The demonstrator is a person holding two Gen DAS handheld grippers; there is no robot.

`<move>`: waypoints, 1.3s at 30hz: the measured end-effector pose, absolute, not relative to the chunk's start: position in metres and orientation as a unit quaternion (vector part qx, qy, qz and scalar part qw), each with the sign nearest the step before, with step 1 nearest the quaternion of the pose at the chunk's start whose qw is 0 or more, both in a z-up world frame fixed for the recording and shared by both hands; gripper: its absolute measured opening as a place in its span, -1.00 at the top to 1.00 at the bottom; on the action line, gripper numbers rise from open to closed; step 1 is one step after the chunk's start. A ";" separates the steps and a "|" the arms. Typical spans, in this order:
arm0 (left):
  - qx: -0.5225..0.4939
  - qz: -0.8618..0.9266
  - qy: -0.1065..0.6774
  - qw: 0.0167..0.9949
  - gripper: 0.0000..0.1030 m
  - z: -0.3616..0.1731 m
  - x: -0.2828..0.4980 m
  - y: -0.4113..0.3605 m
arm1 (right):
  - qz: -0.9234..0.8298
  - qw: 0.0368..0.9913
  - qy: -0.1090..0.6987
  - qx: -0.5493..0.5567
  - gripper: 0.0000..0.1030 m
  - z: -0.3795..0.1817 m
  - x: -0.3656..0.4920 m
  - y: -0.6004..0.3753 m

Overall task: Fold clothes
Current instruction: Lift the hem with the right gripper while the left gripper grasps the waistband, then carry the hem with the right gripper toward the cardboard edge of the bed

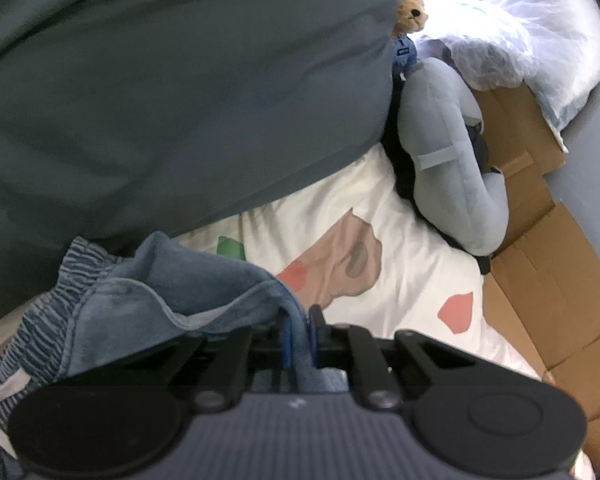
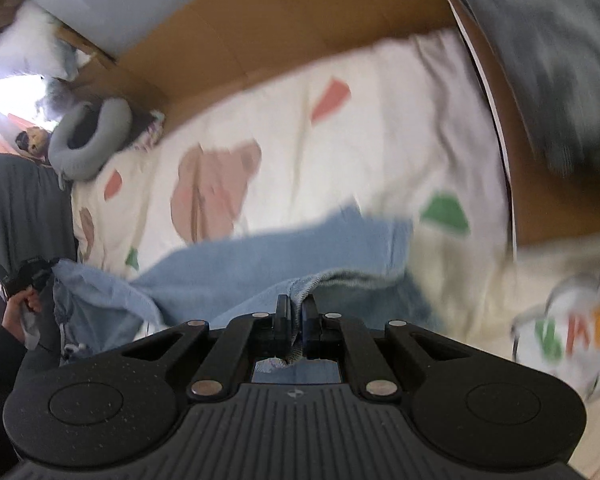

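A light blue denim garment with an elastic gathered waistband hangs between both grippers over a white bedsheet printed with bears and coloured shapes. My left gripper is shut on a fold of the denim near the waistband. My right gripper is shut on a hemmed edge of the same garment, which stretches away to the left. At the left edge of the right wrist view the other gripper and a hand hold the far end.
A dark grey-green duvet fills the upper left. A grey neck pillow, a small plush toy, a white pillow and flattened cardboard lie to the right. A cream printed garment and a grey cloth lie at the right.
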State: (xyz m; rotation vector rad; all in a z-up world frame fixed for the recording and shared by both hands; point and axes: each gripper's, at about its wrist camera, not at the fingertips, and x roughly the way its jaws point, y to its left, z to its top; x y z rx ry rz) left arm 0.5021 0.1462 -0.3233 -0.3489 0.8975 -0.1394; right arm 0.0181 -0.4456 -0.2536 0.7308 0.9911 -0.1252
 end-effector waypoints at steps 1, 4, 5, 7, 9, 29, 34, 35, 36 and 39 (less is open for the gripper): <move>-0.169 -0.066 0.431 0.884 0.83 -0.324 0.503 0.146 | -0.059 0.820 0.460 0.335 0.96 -0.250 0.027 -0.450; -0.172 -0.064 0.431 0.884 0.83 -0.326 0.507 0.146 | -0.060 0.833 0.453 0.312 0.96 -0.242 0.054 -0.463; -0.172 -0.064 0.430 0.884 0.83 -0.327 0.508 0.146 | -0.061 0.837 0.451 0.305 0.96 -0.241 0.063 -0.467; -0.174 -0.063 0.429 0.884 0.83 -0.328 0.510 0.146 | -0.063 0.843 0.448 0.291 0.96 -0.239 0.082 -0.474; -0.175 -0.062 0.429 0.884 0.83 -0.330 0.513 0.146 | -0.065 0.846 0.447 0.283 0.96 -0.240 0.098 -0.481; -0.164 -0.048 0.436 0.884 0.84 -0.352 0.532 0.138 | -0.096 0.846 0.474 0.225 0.96 -0.292 0.258 -0.533; -0.148 -0.045 0.455 0.877 0.79 -0.353 0.537 0.131 | -0.115 0.838 0.477 0.238 0.88 -0.324 0.290 -0.540; -0.140 -0.046 0.456 0.877 0.77 -0.351 0.537 0.129 | -0.118 0.839 0.476 0.235 0.84 -0.327 0.295 -0.539; -0.132 -0.049 0.458 0.878 0.75 -0.347 0.535 0.128 | -0.121 0.841 0.474 0.233 0.81 -0.328 0.299 -0.538; -0.115 -0.059 0.457 0.880 0.69 -0.335 0.529 0.126 | -0.115 0.851 0.461 0.223 0.62 -0.327 0.303 -0.536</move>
